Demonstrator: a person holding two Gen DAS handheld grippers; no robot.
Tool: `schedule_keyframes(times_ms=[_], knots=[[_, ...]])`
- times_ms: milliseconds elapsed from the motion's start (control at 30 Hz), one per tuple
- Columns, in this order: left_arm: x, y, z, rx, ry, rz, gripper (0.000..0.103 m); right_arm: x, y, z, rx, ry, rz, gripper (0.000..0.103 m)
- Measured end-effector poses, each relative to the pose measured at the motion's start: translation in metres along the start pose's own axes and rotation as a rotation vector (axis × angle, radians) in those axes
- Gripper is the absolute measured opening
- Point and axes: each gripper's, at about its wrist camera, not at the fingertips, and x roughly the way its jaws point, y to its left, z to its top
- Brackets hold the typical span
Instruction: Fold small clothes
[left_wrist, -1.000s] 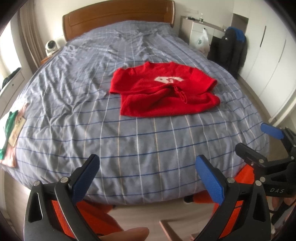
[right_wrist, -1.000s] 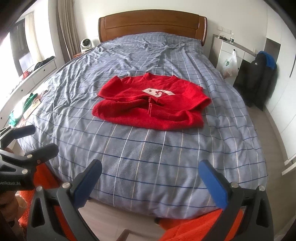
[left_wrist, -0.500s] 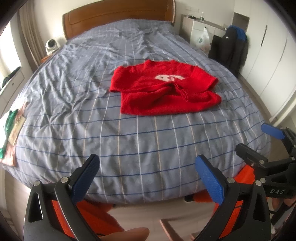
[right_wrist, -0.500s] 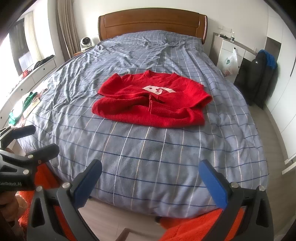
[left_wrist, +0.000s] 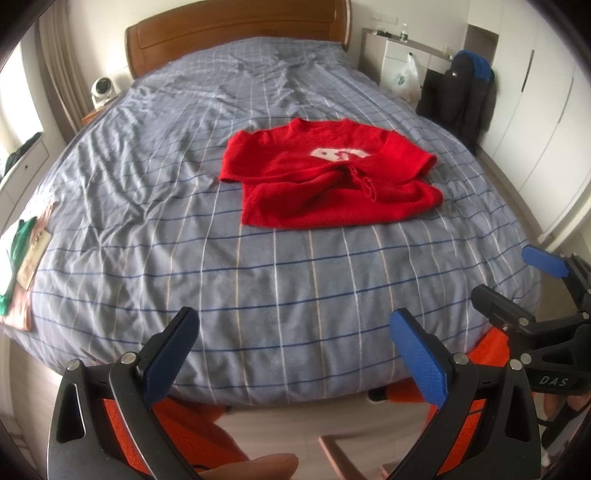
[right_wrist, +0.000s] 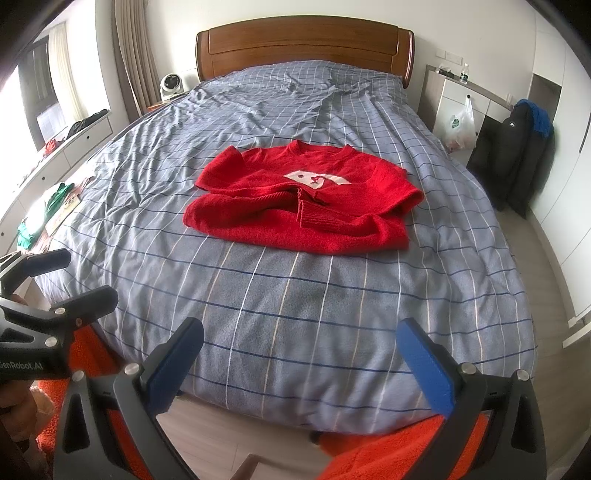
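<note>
Where the wide bed (right_wrist: 295, 295) with its grey-blue checked cover fills both wrist views, a curved brown wooden headboard (right_wrist: 303, 48) closes its far end at 12 o'clock. A dark jacket with a blue hood (right_wrist: 521, 155) hangs at 2 o'clock beside the bed, near a white plastic bag (right_wrist: 458, 125) on a pale cabinet. The red knitted short-sleeved sweater (right_wrist: 306, 199) with a white chest patch lies flat on the cover, just beyond the centre of the bed, collar toward the headboard; its lower part is folded up over the body and a ribbed cuff rests on top near the middle. In the left wrist view the same sweater (left_wrist: 328, 181) sits toward 1 o'clock. The left claw (left_wrist: 295, 354) hangs at 6 o'clock over the foot edge of the bed, blue-padded fingers (left_wrist: 170, 354) spread wide with nothing between them, well apart from the sweater. The right claw (right_wrist: 299, 362) is held likewise, fingers (right_wrist: 428, 369) parted and empty. Each claw appears at the side of the other's view. A small white fan (right_wrist: 170, 83) stands at 11 o'clock beside the headboard. Green cloth (right_wrist: 55, 199) lies at 9 o'clock by the bed's edge.
</note>
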Motion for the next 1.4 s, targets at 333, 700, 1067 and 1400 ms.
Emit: schedule_keyframes(times_ms=[333, 700, 1067, 1400], knots=[[-0.0018, 0.0012, 0.0017, 0.002, -0.006, 0.002, 0.103, 0.0006, -0.0004, 0.0002, 0.004, -0.005, -0.001, 0.103], [-0.0028, 0.0001, 0.0021, 0.002, -0.004, 0.003, 0.103, 0.0003, -0.0009, 0.0006, 0.005, -0.004, 0.001, 0.103], [-0.003, 0.0001, 0.0017, 0.001, -0.003, 0.004, 0.103, 0.0, 0.0002, 0.0002, 0.004, -0.004, 0.002, 0.103], [-0.0029, -0.0009, 0.0009, 0.002, -0.003, 0.003, 0.103, 0.0004, 0.0004, 0.0002, 0.005, -0.004, 0.0, 0.103]])
